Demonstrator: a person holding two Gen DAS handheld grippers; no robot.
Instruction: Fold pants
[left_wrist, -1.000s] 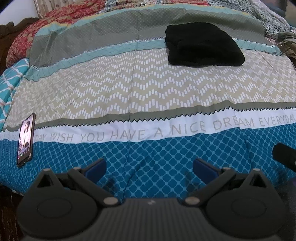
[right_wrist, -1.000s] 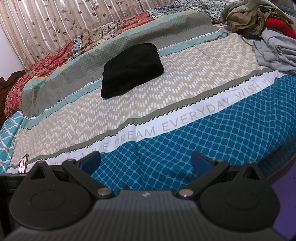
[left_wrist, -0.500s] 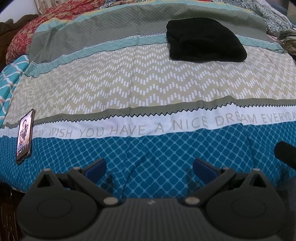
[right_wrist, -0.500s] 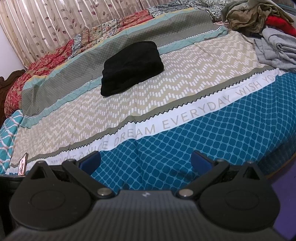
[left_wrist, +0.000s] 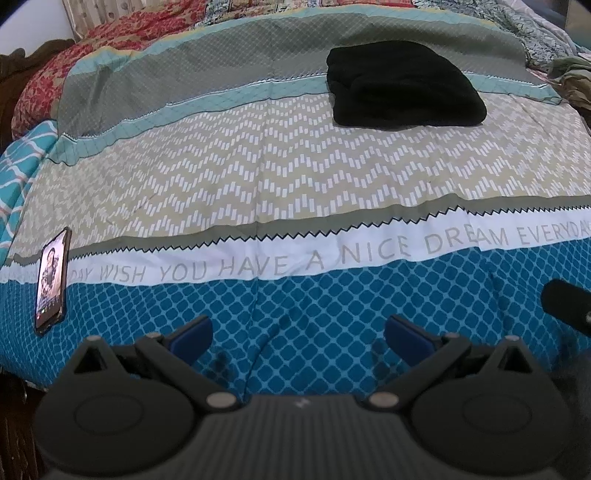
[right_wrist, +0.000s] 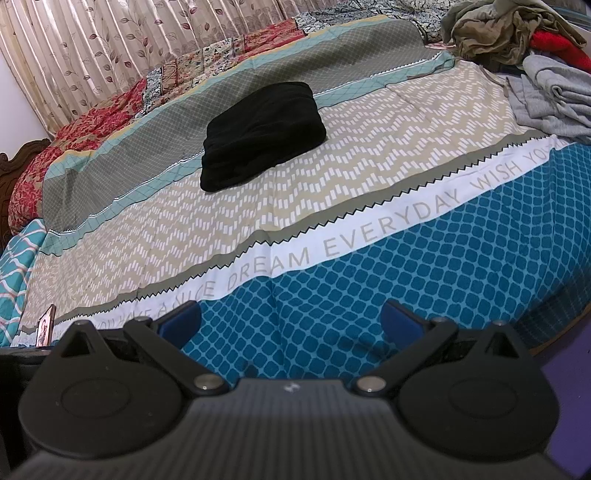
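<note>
Pants (left_wrist: 402, 83), black and already folded, are left far up the bedspread (left_wrist: 295, 177); both grippers (left_wrist: 297, 334) (right_wrist: 291, 319), held wide and empty, are drawn slightly back.

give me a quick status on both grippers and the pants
Left gripper open, empty. Right gripper open, empty. Black pants folded, mid-bed. Nothing in between.

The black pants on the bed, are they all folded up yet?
Looks done: the black pants lie as a neat folded bundle on the bedspread. In hand: nothing; the left gripper and right gripper are open and empty. Left: maybe the clothes pile.
</note>
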